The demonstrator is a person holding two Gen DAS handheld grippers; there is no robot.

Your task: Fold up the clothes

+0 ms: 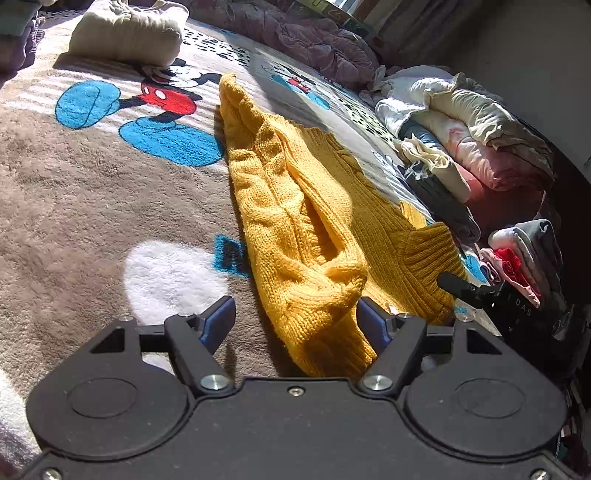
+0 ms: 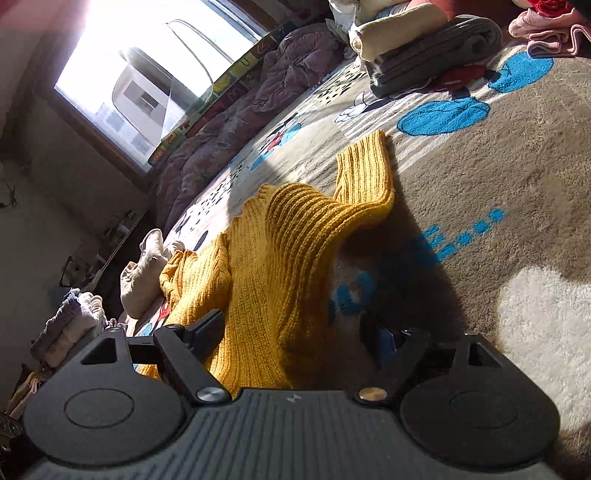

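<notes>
A mustard-yellow cable-knit sweater (image 1: 295, 206) is lying stretched across the middle of a brown plush blanket (image 1: 92, 206) printed with cartoon mice, blue ovals and blue lettering, sunlight falling across both. The left gripper (image 1: 295, 314) is hovering at the sweater's near end with its blue-padded fingers (image 1: 218, 321) spread wide; a bunched fold of knit is sitting between them, and neither pad is pressing on it. In the left wrist view the tip of the right gripper (image 1: 458, 286) is showing beside the sweater's ribbed hem. In the right wrist view the right gripper (image 2: 295, 325) is sitting low over the ribbed part of the sweater (image 2: 280, 266), jaws parted, the left finger (image 2: 203, 332) resting against the knit and the right finger in deep shadow on the blanket (image 2: 498, 177). A ribbed sleeve (image 2: 365, 177) is arching up and over toward the blanket's centre. A folded cream garment (image 1: 129, 31) is resting near the blanket's far edge. A heap of cream, white and pink clothes (image 1: 461, 125) is crowding the blanket's right edge, and a folded grey item (image 2: 436, 51) with a cream one on top is sitting at the opposite side. A crumpled mauve quilt (image 2: 251, 103) is running along the far edge beneath a bright window (image 2: 147, 74).
</notes>
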